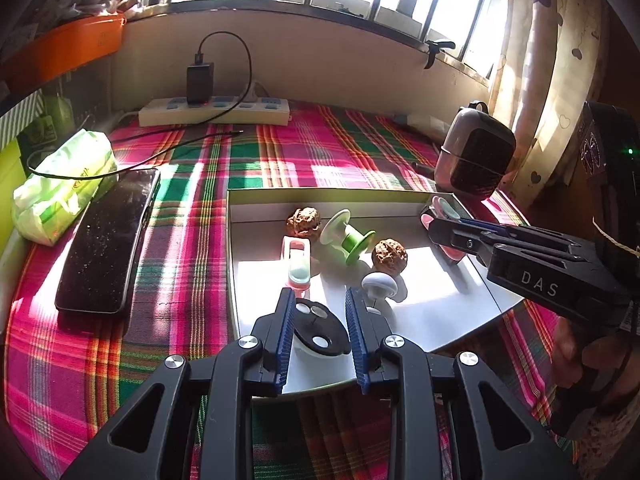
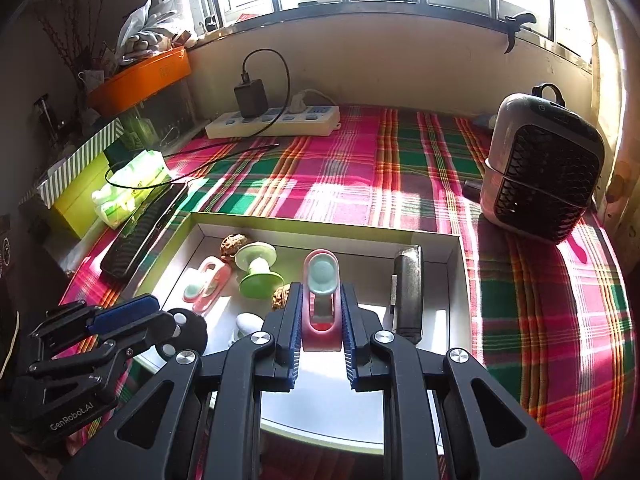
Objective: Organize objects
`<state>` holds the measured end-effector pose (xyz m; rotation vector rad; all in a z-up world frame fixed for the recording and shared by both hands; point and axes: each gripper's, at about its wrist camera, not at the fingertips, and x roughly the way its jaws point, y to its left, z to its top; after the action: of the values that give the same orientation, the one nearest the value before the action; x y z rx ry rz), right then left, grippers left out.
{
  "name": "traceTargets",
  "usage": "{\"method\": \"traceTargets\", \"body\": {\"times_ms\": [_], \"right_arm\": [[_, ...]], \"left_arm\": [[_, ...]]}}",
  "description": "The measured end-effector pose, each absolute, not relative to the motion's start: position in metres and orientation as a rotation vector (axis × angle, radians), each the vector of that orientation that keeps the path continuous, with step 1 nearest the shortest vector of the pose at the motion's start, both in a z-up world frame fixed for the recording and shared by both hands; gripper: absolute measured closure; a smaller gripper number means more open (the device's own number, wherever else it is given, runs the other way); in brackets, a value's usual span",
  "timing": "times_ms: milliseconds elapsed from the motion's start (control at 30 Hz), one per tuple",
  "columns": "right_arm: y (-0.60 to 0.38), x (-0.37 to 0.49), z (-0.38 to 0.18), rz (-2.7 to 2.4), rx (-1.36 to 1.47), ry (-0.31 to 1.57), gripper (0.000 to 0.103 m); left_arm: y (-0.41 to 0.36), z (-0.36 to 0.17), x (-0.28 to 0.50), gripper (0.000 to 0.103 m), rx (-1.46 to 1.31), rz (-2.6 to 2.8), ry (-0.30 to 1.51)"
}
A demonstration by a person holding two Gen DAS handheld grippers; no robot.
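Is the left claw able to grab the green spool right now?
Probably not yet: the left claw is already gripping a black disc. The green spool lies uncovered just ahead in the box.

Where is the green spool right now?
In both views, the green spool lies inside the white box, between two walnuts, just right of a pink clip.

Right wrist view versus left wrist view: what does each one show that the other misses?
Only the right wrist view shows the black bar-shaped object lying along the tray's right side, and the striped box at far left.

Only the left wrist view shows the second walnut in full and the black disc between the left gripper fingers plainly.

Both show the white tray, green spool, pink clips, phone, power strip and heater, with the right gripper shut on a pink clip.
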<state>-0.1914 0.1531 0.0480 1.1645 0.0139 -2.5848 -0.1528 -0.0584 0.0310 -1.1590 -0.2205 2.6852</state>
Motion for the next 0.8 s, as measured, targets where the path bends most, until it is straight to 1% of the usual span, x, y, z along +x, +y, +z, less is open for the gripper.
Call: {"method": "traceTargets", "body": {"times_ms": [800], "right_arm": [[0.139, -0.239, 0.020, -2.487, 1.279, 0.056, 0.085]], "left_arm": [[-0.057, 0.021, -0.162, 0.079, -1.198, 2.685, -0.203]]}}
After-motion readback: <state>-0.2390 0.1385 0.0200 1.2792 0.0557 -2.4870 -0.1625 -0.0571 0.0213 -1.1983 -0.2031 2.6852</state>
